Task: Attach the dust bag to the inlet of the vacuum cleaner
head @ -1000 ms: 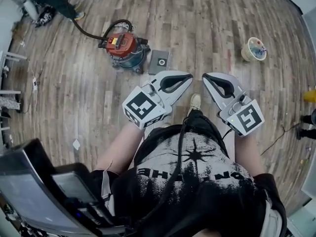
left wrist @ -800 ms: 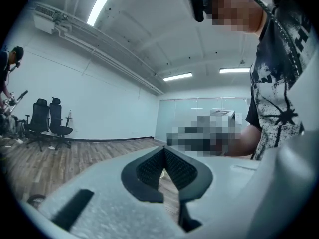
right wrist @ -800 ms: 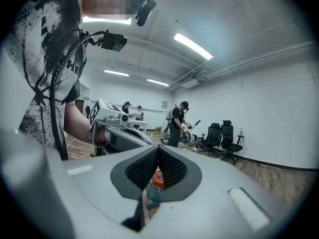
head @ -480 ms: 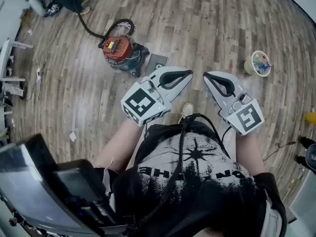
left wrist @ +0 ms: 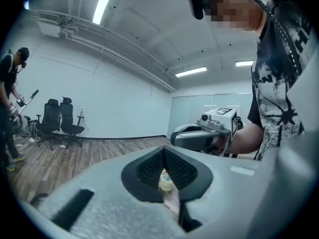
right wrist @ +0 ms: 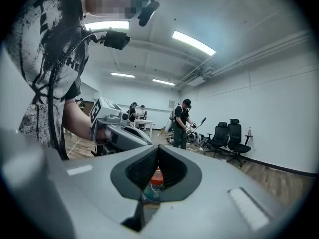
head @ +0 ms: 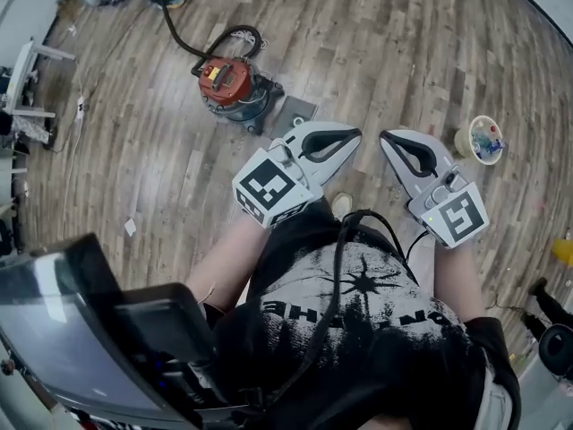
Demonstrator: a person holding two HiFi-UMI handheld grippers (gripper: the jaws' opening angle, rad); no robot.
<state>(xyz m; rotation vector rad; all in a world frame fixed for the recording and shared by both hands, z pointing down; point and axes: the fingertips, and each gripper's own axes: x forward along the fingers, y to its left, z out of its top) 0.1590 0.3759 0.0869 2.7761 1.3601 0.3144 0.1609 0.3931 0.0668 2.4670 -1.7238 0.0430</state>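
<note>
Nearest in the head view is the person's black printed T-shirt (head: 358,321). A dark, screen-like device (head: 81,330) sits at lower left; can't tell what it is. Both arms reach ahead over the wood floor (head: 403,43).

The left gripper (head: 355,135) has its fingers clenched tip to tip with nothing in them. The right gripper (head: 387,139) is the same, fingers pressed together and empty. The two sit side by side, near but apart, tips angled toward each other. A pale shoe (head: 341,204) is on the floor below, between them.

Just past the left gripper a flat grey dust bag (head: 296,111) lies loose on the floor, just beside the vacuum cleaner (head: 231,81). The vacuum has a red top and stands upright. A black hose (head: 183,34) runs from it toward the top edge. A round pale tub (head: 486,140) with coloured bits sits well apart on the right.

In the right gripper view, the vacuum's red top shows through the slot behind the closed fingers. In the left gripper view, the tub shows the same way.

Far off are black office chairs (left wrist: 60,116) by a white wall and people standing (right wrist: 182,123).
</note>
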